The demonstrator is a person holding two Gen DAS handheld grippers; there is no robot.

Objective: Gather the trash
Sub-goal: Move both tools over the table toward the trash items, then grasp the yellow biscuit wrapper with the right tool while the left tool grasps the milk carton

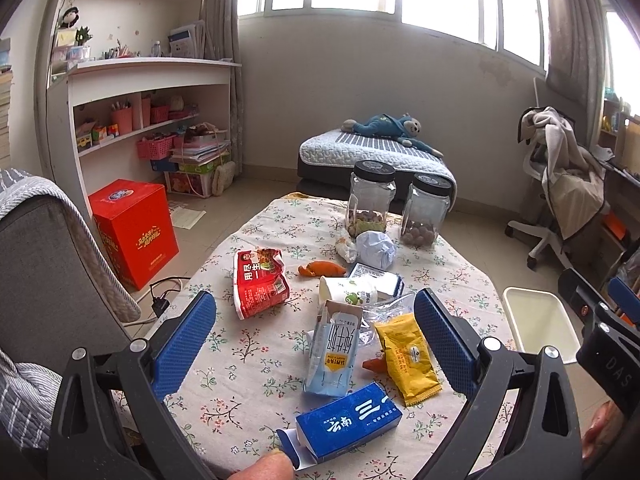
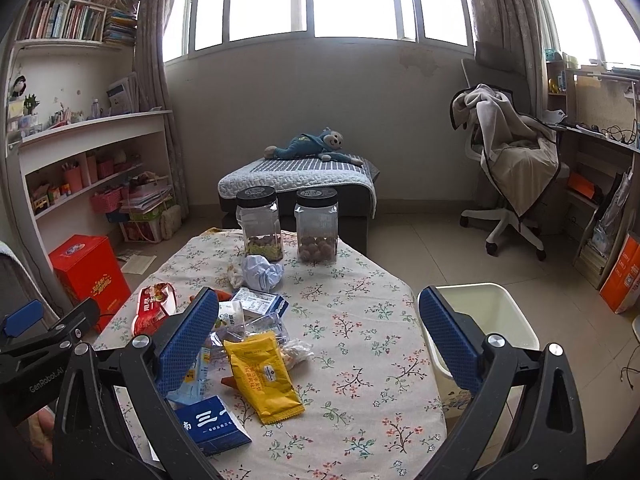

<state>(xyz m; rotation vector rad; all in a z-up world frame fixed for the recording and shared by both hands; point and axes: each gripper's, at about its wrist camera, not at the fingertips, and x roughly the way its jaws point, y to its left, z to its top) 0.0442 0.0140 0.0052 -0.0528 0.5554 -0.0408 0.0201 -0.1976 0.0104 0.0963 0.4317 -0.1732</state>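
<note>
Trash lies scattered on a floral-cloth table: a red wrapper, a crushed milk carton, a yellow packet, a blue box, a white cup, crumpled paper and orange peel. My left gripper is open and empty, hovering over the carton. My right gripper is open and empty above the table's right side, with the yellow packet and blue box to its left. A cream bin stands on the floor right of the table; it also shows in the left wrist view.
Two clear jars with black lids stand at the table's far edge. A red box sits on the floor to the left, a grey sofa arm near left, an office chair far right, a low bed behind.
</note>
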